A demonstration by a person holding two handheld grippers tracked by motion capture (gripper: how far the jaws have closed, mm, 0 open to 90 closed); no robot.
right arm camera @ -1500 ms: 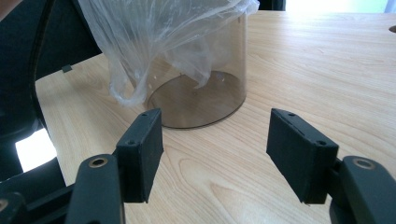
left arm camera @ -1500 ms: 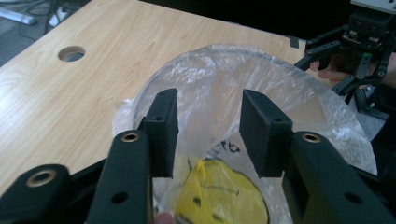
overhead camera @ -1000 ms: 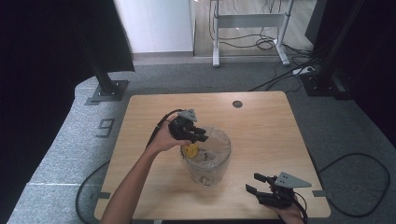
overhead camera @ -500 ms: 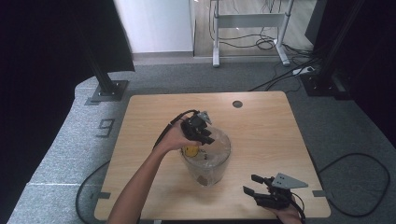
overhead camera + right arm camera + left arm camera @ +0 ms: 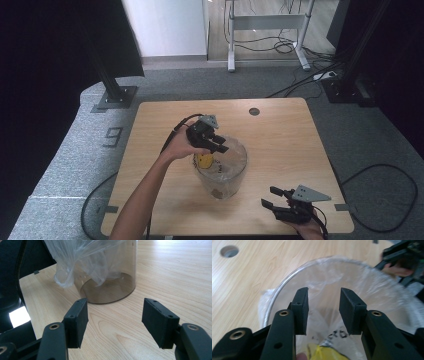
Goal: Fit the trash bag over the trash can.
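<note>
A clear round bin (image 5: pixel 223 176) lined with a thin plastic bag (image 5: pixel 372 287) stands at the table's middle. A yellow thing (image 5: pixel 204 161) lies inside it by the left wall, and its top (image 5: pixel 323 353) peeks up under my left jaws. My left gripper (image 5: pixel 221 147) hangs over the bin's left rim (image 5: pixel 277 291). Its jaws have just been opening, and my left gripper (image 5: pixel 323 294) is open with nothing between the pads. At the table's front right my right gripper (image 5: pixel 270 197) is open and empty. From my right gripper (image 5: pixel 115 303) the bin (image 5: pixel 112 286) stands just ahead.
The wooden table (image 5: pixel 285 135) has a round cable hole (image 5: pixel 254 111) at the back. The bag's loose edge (image 5: pixel 65 277) hangs outside the bin toward the right gripper. A person's left forearm (image 5: pixel 145 195) comes in from the front. Cables and stand bases lie on the grey floor.
The left gripper has shifted a little to the right over the bin's mouth, and its jaws stand wider. The yellow thing stays in the bin. The right gripper has kept still.
</note>
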